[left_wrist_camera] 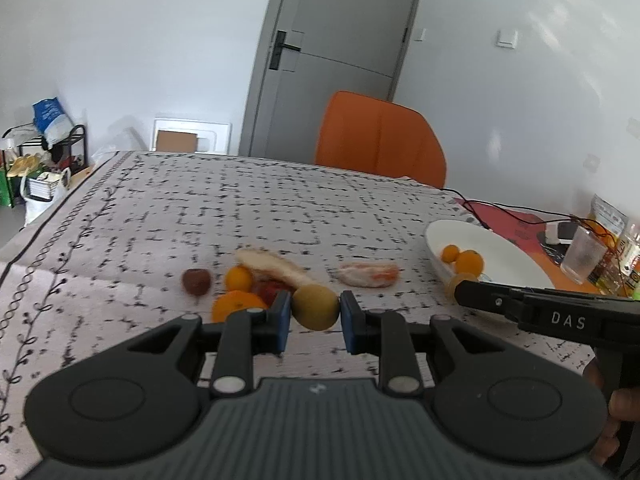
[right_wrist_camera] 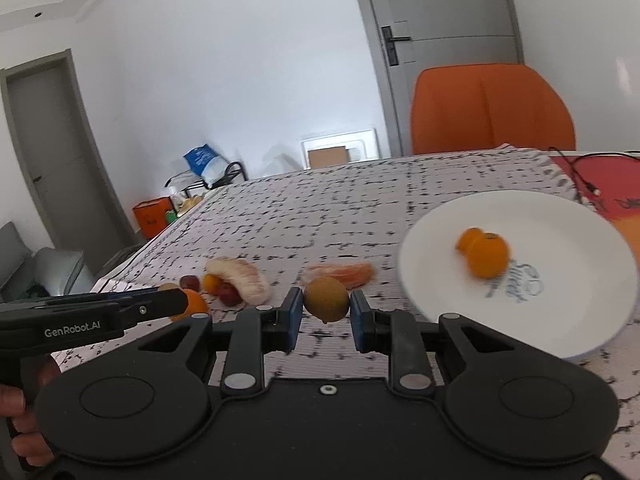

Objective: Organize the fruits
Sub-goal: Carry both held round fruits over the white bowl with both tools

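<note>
My left gripper is shut on a yellow-green round fruit, held above the patterned tablecloth. My right gripper is shut on a similar brownish-yellow fruit; in the left wrist view that fruit shows at the right gripper's tip beside the plate. A white plate at the right holds two small oranges. Loose fruit lies in a cluster: an orange, a small orange, a dark red fruit, a red fruit, and peeled pomelo pieces.
An orange chair stands behind the table's far edge. At the right are a clear glass, a black cable, bottles and a red mat. A rack with bags stands on the floor at far left.
</note>
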`<state>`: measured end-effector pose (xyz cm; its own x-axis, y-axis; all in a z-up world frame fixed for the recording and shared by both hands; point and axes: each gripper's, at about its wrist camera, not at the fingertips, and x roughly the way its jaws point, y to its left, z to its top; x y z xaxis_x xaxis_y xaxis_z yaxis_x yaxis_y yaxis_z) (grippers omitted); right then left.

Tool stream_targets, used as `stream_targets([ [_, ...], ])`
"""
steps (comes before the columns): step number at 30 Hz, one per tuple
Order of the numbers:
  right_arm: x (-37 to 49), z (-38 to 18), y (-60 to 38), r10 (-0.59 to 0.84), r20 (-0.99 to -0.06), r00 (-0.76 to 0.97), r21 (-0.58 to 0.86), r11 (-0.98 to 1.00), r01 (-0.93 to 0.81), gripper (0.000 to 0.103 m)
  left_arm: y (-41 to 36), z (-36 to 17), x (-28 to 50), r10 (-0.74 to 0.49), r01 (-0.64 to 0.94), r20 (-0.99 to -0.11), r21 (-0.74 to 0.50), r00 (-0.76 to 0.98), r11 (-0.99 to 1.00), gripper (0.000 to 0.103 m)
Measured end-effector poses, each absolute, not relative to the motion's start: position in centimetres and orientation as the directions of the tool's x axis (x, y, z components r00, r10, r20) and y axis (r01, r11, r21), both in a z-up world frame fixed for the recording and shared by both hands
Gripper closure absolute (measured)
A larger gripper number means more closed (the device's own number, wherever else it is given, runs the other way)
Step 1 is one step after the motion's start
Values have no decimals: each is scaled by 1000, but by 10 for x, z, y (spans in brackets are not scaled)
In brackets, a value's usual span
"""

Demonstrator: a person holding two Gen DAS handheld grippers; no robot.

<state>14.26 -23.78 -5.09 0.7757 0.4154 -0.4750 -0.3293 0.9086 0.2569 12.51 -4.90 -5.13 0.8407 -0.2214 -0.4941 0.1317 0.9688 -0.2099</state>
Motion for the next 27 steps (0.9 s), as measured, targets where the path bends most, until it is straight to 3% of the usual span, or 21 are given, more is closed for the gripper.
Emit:
stream_targets([
  [27, 136, -58, -325, 285, -441, 851, 293, 942, -163, 79, -135, -39, 157, -317, 289, -475, -134, 821, 948, 78],
])
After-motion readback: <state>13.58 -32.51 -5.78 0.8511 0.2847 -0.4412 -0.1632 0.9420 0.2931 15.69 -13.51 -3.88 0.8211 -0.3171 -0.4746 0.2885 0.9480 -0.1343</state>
